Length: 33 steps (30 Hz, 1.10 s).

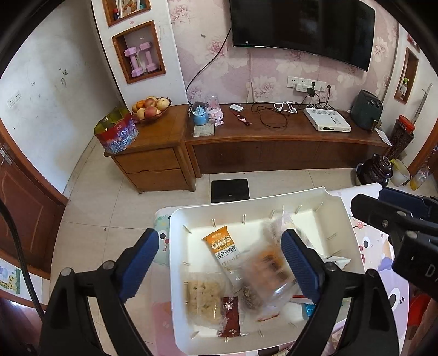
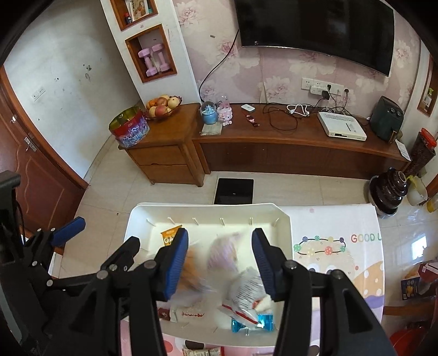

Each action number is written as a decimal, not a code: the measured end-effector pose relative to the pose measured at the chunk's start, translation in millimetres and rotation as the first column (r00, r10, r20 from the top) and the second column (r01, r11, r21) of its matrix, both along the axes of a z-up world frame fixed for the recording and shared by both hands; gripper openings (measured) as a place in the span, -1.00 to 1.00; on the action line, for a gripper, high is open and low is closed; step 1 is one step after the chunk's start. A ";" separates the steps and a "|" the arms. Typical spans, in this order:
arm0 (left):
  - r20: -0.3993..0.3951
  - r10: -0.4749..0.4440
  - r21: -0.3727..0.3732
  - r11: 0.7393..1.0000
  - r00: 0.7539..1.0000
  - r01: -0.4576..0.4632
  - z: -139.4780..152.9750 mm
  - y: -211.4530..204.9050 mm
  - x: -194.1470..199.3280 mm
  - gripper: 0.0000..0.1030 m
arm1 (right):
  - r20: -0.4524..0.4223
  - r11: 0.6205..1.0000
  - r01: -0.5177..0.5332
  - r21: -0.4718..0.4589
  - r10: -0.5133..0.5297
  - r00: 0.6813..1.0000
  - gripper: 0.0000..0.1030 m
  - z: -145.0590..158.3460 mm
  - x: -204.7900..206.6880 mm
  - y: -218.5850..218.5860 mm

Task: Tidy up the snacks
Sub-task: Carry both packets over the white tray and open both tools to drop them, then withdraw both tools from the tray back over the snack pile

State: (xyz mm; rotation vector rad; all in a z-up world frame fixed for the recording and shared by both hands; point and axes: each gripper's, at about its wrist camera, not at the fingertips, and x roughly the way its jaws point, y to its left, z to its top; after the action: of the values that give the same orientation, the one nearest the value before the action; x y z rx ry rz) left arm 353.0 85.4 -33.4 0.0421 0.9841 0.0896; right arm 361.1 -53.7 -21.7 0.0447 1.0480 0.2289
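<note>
Our left tongs (image 1: 219, 263) and right tongs (image 2: 220, 263) both gape open, gripping nothing, above the white tray (image 1: 347, 235) of snack packets (image 1: 223, 246) on the table (image 2: 334, 219).

In the low middle of the frame, a tray (image 1: 339, 219) on a table (image 2: 334, 219), snacks (image 1: 224, 246) inside. Behind, upper frame, a long cabinet (image 1: 273, 142) under a TV (image 1: 301, 24).

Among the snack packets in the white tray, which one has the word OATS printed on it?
The orange-and-white bar packet, lying lengthwise near the middle of the white tray. The pale cracker packet beside it is clear and shows no large lettering.
</note>
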 end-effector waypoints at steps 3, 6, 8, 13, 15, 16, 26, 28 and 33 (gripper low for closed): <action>0.003 -0.001 -0.003 1.000 1.000 0.001 3.4 -0.5 -4.9 0.75 | 0.006 1.000 -0.002 -0.005 0.002 1.000 -0.04 2.4 -3.1 2.1; 0.009 -0.003 0.003 1.000 1.000 0.003 6.6 -0.6 -9.0 0.75 | 0.007 1.000 -0.003 -0.008 0.003 1.000 -0.04 3.7 -4.8 2.8; 0.012 -0.005 0.006 1.000 1.000 0.005 8.1 -1.2 -12.3 0.75 | 0.007 1.000 -0.004 -0.004 0.004 1.000 -0.04 4.1 -5.1 2.9; 0.008 -0.002 0.018 1.000 1.000 0.001 9.4 -4.6 -22.4 0.75 | 0.012 1.000 -0.001 -0.002 0.001 1.000 -0.04 6.7 -10.8 3.4; 0.006 0.001 0.016 1.000 1.000 -0.001 10.7 -5.7 -28.4 0.75 | 0.017 1.000 -0.002 -0.001 0.002 1.000 -0.04 9.2 -16.8 2.6; 0.005 0.002 0.017 1.000 1.000 -0.003 11.3 -6.7 -32.9 0.75 | 0.020 1.000 -0.004 0.000 0.004 1.000 -0.04 10.6 -20.6 2.0; 0.022 0.002 0.021 1.000 1.000 -0.002 24.1 -16.7 -82.8 0.75 | 0.034 0.999 -0.018 0.030 0.017 0.999 -0.04 27.4 -75.7 -18.8; 0.026 0.000 0.023 1.000 1.000 -0.001 26.1 -20.3 -97.5 0.75 | 0.037 0.999 -0.026 0.036 0.025 0.999 -0.04 29.2 -89.2 -22.6; 0.033 -0.018 0.015 1.000 0.999 0.018 28.5 -29.7 -136.7 0.75 | 0.039 0.998 -0.037 0.050 0.036 0.999 -0.05 32.0 -127.1 -34.8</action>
State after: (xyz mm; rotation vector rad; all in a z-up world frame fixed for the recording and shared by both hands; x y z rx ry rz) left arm 216.2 55.7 -4.8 0.0633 0.9498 0.0808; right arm 234.0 -88.4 10.3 0.0665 1.0052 0.2882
